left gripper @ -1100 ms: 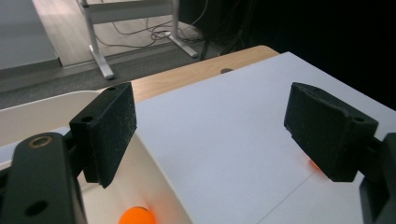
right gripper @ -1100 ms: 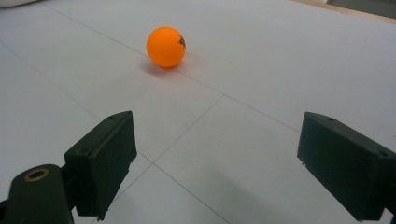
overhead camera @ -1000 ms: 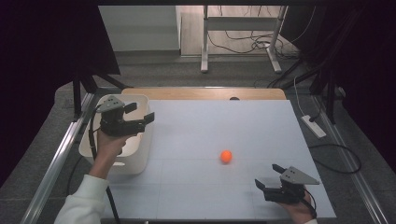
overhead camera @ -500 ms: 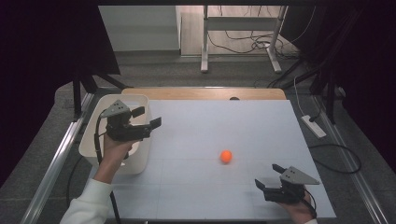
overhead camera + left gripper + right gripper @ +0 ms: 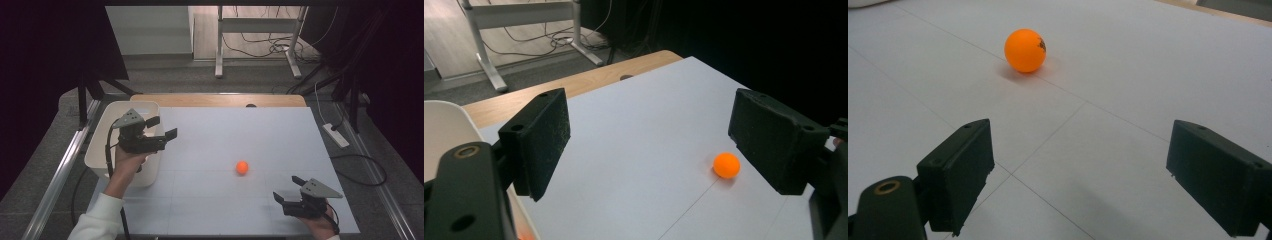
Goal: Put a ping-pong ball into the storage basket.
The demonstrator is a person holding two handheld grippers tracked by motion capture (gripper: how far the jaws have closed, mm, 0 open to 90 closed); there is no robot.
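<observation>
**Inspector:** Orange ball [image 5: 242, 167] first. Where do you have it in the high view?

**Operator:** I see it resting on the white table [image 5: 240, 125], right of centre, touching nothing. My left gripper [image 5: 163, 129] is held above the near right edge of the white bin [image 5: 102, 150] at the table's left side, jaws pointing right toward the ball and well apart from it. My right gripper [image 5: 286, 192] sits low at the near right corner of the table, pointing left, with the ball nearer to it than to the left one, yet clear of it.

**Inspector:** Left gripper view?

**Operator:** Both black pads [image 5: 544, 140] stand spread wide with nothing between them. I see the ball [image 5: 726, 165] on the table beyond, close beside the right-hand pad in the picture, not touched by it. The bin's pale rim [image 5: 449, 125] shows at the left edge, and a strip of wooden tabletop [image 5: 574, 85] runs along the far side of the white sheet.

**Inspector:** Right gripper view?

**Operator:** I read the jaws as spread wide here too, pads [image 5: 960, 170] low over the table [image 5: 1148, 75] and empty. The ball [image 5: 1025, 50] lies ahead, left of the midline, with a dark mark on its upper right. Thin lines cross the sheet between the jaws and the ball.
</observation>
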